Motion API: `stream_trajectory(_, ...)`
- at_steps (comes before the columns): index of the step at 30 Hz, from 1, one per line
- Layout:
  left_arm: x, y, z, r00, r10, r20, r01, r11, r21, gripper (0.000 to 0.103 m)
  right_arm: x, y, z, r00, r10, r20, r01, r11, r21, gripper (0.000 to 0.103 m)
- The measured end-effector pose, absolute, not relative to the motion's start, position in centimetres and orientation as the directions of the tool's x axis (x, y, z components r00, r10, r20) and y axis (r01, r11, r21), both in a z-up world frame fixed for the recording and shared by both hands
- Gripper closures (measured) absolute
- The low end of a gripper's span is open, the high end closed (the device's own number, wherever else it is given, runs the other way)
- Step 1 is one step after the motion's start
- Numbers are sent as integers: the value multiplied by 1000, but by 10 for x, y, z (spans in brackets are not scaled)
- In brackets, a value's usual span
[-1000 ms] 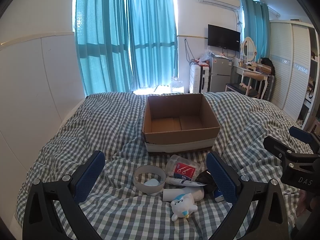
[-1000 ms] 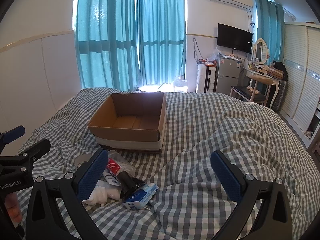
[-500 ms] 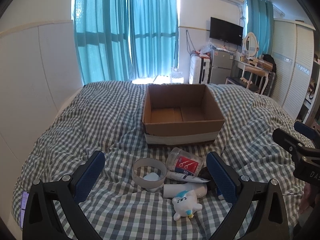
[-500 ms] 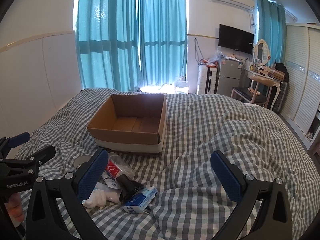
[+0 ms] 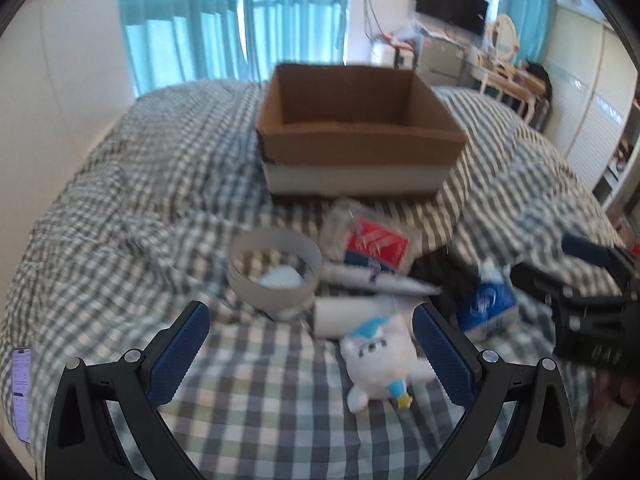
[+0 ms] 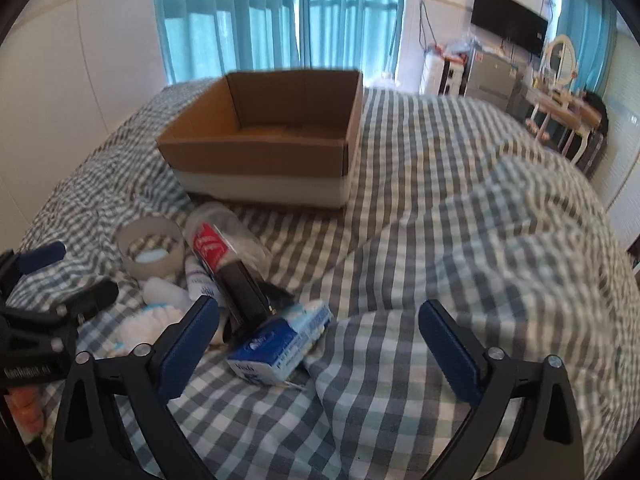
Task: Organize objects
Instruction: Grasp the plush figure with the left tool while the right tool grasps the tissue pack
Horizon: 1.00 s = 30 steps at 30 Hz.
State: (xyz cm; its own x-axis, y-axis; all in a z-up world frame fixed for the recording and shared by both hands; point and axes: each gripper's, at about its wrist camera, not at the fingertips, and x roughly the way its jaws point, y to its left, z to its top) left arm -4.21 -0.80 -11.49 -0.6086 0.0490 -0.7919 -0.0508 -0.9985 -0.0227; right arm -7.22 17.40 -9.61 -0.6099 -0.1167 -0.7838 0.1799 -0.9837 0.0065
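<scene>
Over on the far left edge of the checked bedspread (image 5: 120, 208) a phone (image 5: 22, 392) lies with its screen lit. Next along, the left gripper (image 5: 310, 344) hangs low over the bed, its blue-padded fingers (image 5: 178, 354) wide apart with nothing pressed between them; a white plush toy (image 5: 380, 364) lies face up on the cover just inside its right-hand pad. Just beyond the tips sits a white ring of tape (image 5: 274, 272), lying flat with a pale round thing showing through its middle. To the right of that is a clear plastic cup with a red label (image 5: 368, 240), tipped on its side, and in front of it a white tube (image 5: 380, 284) pointing right, with a white cylinder (image 5: 340, 316) lying nearer still. Behind the whole heap, further up the bed, stands the open cardboard box (image 5: 356, 148), and what shows of its inside is bare. Right of the cup a black object (image 6: 244, 288) lies half hidden, too blurred to name, leaning onto a blue and white tissue pack (image 6: 280, 340). Furthest right, the right gripper (image 6: 318, 344) is over the quilt, its jaws spread wide though they have just been drawing in a touch; between them there is only rumpled fabric, and the tissue pack lies just by its left finger.
</scene>
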Motion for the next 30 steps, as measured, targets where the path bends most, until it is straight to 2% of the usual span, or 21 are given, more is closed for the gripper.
stream_trajectory(4, -39, 5, -131, -576, 72, -814, -111, -994, -9, 0, -74, 174, -105, -577, -126, -807, 184, -983, 22, 8)
stream_trajectory(8, -41, 11, -146, -546, 76, -834, -134, -991, -2, 0, -79, 168, -117, -533, -132, -836, 200, -979, 27, 15)
stream_trajectory(11, -44, 12, -157, -517, 91, -851, -144, -989, -18, 0, -81, 162, -124, -505, -140, -851, 224, -974, 27, 26)
stream_trajectory(13, -43, 16, -161, -506, 98, -857, -163, -986, -16, 6, -82, 158, -126, -486, -150, -861, 247, -968, 29, 32)
stream_trajectory(16, -39, 22, -162, -501, 128, -856, -210, -977, -23, 22, -84, 148, -133, -454, -160, -876, 284, -958, 28, 46)
stream_trajectory(18, -39, 23, -163, -489, 159, -858, -232, -972, -48, 42, -84, 142, -137, -441, -158, -883, 305, -952, 19, 50)
stream_trajectory(20, -38, 22, -163, -480, 187, -857, -241, -968, -76, 53, -85, 142, -139, -437, -164, -884, 305, -952, 26, 53)
stream_trajectory(23, -37, 21, -161, -483, 193, -854, -239, -967, -84, 53, -84, 148, -137, -442, -175, -880, 288, -957, 46, 64)
stream_trajectory(30, -33, 19, -153, -510, 154, -846, -201, -978, -57, 53, -73, 146, -125, -487, -172, -856, 294, -955, 25, 76)
